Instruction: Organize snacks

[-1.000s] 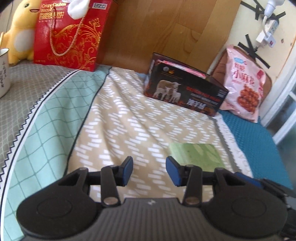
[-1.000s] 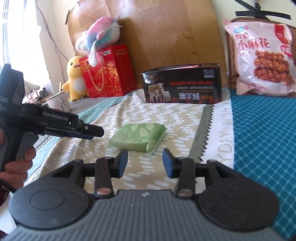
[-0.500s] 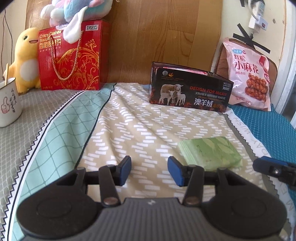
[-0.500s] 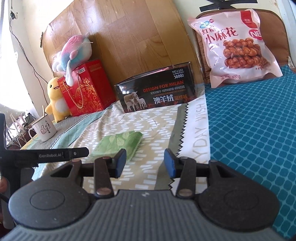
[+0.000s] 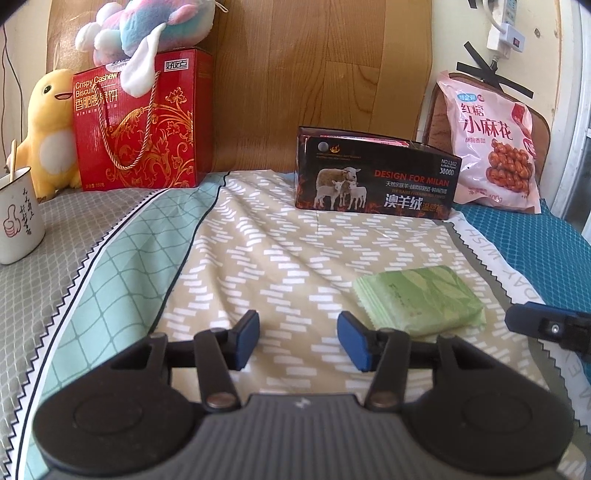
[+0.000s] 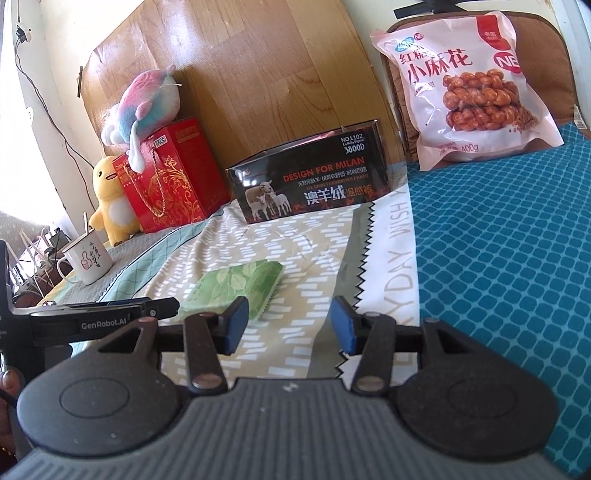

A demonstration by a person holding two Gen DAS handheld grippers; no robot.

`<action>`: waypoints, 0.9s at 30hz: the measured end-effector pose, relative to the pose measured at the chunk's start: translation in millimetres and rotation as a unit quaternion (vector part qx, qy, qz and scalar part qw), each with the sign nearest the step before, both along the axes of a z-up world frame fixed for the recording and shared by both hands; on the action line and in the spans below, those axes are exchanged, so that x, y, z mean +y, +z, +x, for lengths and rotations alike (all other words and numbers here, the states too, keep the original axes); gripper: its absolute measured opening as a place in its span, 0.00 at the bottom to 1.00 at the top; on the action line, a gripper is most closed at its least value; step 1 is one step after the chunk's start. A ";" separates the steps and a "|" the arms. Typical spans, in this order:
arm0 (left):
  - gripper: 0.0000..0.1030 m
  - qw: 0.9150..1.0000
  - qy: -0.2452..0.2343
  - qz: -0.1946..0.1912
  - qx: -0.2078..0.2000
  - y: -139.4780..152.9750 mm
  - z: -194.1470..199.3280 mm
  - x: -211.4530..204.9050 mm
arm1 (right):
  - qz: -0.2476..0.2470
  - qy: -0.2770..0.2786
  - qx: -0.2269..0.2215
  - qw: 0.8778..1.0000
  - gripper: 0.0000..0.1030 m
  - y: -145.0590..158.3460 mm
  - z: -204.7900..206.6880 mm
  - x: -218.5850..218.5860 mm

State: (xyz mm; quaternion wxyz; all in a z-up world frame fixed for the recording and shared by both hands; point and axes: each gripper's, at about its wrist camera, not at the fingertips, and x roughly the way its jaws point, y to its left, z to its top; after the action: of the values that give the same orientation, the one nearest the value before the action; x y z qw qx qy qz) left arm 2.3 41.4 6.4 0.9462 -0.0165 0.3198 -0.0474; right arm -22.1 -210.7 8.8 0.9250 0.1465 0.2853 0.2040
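Left claw: blue pads apart and spreading wider, only bedsheet between them, holding nothing
Right claw: blue pads apart and spreading wider, nothing between them but sheet, holding nothing
Green packet: lies flat on the tan patterned sheet, ahead and to the right of the left claw, its near edge just behind that claw's right pad; in the right wrist view it lies ahead-left of the right claw, just beyond its left pad, touching neither claw
Black box: stands upright at the far end of the tan sheet, its top open, sheep printed on the front; well beyond the green packet
Pink snack bag: propped upright against a brown cushion, to the right of the black box, on the blue blanket
Red gift box: stands far left against the wooden board, a pastel plush toy on top
Yellow plush duck: just left of the red gift box
White mug: on the grey cloth at the left edge, a stick standing in it
Hand: partly seen at the left edge of the right wrist view, gripping the left claw's handle
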 end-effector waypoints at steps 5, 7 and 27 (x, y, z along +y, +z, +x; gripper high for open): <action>0.46 1.000 0.000 0.003 -0.001 -0.5 -0.6 -0.5 | 0.000 -0.001 0.000 1.000 0.51 0.1 -0.4 0.3; 0.47 1.000 0.000 0.003 -0.001 -0.5 -0.8 -0.6 | 0.000 -0.001 0.000 1.000 0.51 0.0 -0.4 0.4; 0.50 1.000 0.000 0.003 0.000 -1.1 -2.3 -2.0 | -0.003 -0.003 0.001 1.000 0.53 0.9 0.7 -0.3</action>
State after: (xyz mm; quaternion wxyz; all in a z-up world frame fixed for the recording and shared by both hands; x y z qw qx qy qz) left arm 0.0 39.4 5.3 0.9463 -0.0137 0.3198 -0.0461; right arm -21.4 -211.0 9.7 0.9256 0.1449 0.2866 0.2005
